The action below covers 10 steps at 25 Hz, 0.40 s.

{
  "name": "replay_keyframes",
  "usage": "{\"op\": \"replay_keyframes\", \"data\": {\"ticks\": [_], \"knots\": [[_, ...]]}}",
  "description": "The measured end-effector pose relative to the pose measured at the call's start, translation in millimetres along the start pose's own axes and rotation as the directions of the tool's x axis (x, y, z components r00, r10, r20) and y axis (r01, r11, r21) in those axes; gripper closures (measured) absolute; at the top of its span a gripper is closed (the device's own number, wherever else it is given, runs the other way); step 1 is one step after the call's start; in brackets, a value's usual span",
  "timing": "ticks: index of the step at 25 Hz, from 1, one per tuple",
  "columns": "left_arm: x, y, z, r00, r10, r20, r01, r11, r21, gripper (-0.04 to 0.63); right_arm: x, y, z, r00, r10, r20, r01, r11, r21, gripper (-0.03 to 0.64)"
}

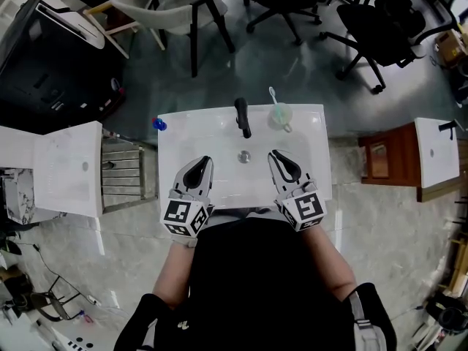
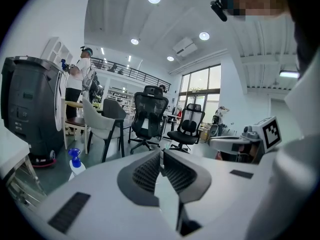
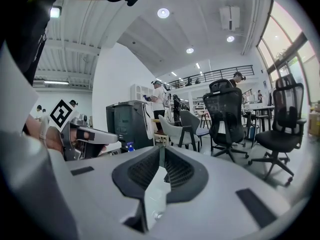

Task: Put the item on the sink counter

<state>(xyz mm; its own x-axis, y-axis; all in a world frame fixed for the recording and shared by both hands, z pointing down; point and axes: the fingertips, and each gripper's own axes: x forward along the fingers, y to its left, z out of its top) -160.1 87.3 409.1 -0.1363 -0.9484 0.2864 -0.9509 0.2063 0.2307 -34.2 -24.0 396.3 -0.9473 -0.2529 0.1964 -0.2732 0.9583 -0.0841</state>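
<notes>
A white sink [image 1: 219, 134] with a flat counter rim stands in front of me, a black faucet [image 1: 242, 117] at its back and a drain [image 1: 244, 156] in the basin. A pale green cup [image 1: 281, 114] holding a toothbrush stands on the counter right of the faucet. A small blue-topped spray bottle [image 1: 159, 124] [image 2: 75, 159] [image 3: 130, 146] sits by the counter's far left corner. My left gripper [image 1: 203, 162] [image 2: 161, 156] and right gripper [image 1: 278, 158] [image 3: 161, 154] hover side by side over the basin's near half. Both are shut, with nothing between the jaws.
A white cabinet [image 1: 66, 167] and a metal rack [image 1: 123, 174] stand left of the sink, a large black machine [image 1: 51, 57] behind them. A brown stand [image 1: 384, 159] is to the right. Office chairs [image 1: 380, 28] and a white chair [image 1: 164, 6] stand beyond the sink.
</notes>
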Motion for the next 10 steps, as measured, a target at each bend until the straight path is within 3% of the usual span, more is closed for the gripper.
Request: {"op": "replay_keyframes", "data": {"ticks": [10], "knots": [[6,-9,-1,1.000,-0.001,-0.011,0.002,1.000,0.011,0.558,-5,-12,-1,1.000,-0.012,0.006,0.012,1.000,0.013,0.565]]}}
